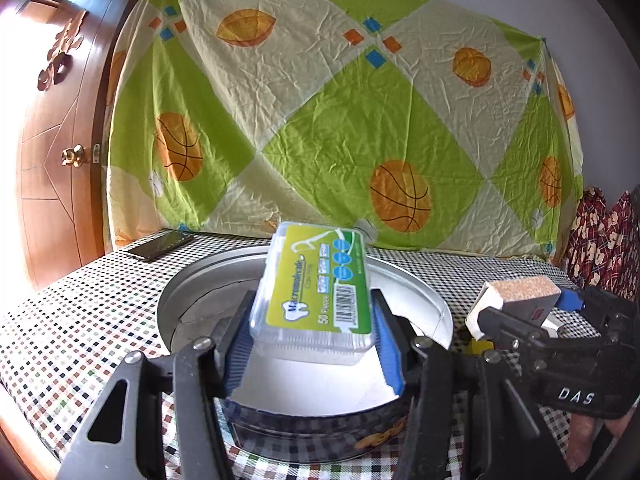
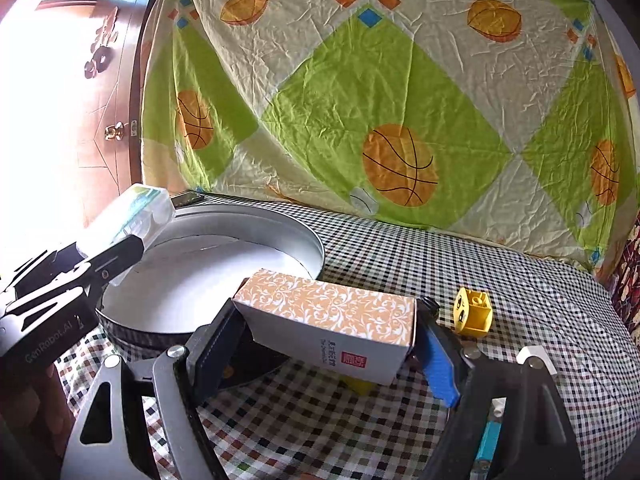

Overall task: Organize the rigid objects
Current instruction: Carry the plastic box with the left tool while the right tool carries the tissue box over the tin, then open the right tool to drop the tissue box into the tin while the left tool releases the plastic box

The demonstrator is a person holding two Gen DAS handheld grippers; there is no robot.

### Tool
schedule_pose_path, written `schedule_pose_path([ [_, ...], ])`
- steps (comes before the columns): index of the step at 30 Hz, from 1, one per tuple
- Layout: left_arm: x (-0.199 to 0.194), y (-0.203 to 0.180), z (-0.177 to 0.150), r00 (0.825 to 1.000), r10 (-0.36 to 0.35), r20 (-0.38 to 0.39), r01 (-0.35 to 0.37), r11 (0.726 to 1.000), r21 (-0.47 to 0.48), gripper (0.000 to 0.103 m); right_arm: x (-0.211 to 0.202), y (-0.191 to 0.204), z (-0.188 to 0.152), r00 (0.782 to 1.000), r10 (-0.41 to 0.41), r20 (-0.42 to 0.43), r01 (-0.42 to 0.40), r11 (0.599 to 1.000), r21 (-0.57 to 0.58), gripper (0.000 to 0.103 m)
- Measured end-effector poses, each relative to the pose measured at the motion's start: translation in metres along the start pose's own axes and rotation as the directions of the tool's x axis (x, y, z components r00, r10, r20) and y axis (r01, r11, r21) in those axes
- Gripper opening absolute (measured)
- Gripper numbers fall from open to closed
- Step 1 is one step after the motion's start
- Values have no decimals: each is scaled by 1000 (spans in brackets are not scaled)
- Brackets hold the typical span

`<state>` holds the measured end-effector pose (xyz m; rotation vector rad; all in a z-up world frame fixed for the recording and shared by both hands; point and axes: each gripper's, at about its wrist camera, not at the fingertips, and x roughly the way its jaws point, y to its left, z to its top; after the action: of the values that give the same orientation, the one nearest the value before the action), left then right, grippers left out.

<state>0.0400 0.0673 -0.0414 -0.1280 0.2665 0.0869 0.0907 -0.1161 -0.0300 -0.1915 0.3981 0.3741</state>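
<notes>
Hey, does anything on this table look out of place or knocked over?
The yellow toy block lies tipped on its side on the checked cloth, outside the round tin. A phone sits at the table's far corner.

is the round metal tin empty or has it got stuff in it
Empty: the round metal tin shows only its bare white floor. The clear floss-pick box hangs above it in the left gripper.

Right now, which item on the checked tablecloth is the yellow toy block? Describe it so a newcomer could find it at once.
Start at the round metal tin on the checked tablecloth. To its right, the right gripper holds an orange-patterned box. Just past that box, the yellow block sits alone on the cloth, the only piece with a cartoon face and a top stud.
</notes>
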Motion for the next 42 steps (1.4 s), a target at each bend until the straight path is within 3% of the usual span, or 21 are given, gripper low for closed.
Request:
schedule_pose_path([
  [18,47,36,30,987,25,-160,-22,1000,19,53,82,16,52,985,115,-125,-117,993,-8,83],
  [25,74,45,33,963,43,-265,-34,999,38,54,118,30,56,967,137,-213,-149,988,-38,83],
  [35,96,50,41,943,96,-320,-68,993,97,54,143,37,61,944,161,-288,-186,980,-63,83],
  [38,100,51,43,940,129,-316,-99,989,109,57,148,39,64,942,156,-297,-187,979,-76,85],
  [42,90,52,44,949,135,-286,-109,988,106,72,138,35,65,947,185,-264,-207,977,-59,93],
])
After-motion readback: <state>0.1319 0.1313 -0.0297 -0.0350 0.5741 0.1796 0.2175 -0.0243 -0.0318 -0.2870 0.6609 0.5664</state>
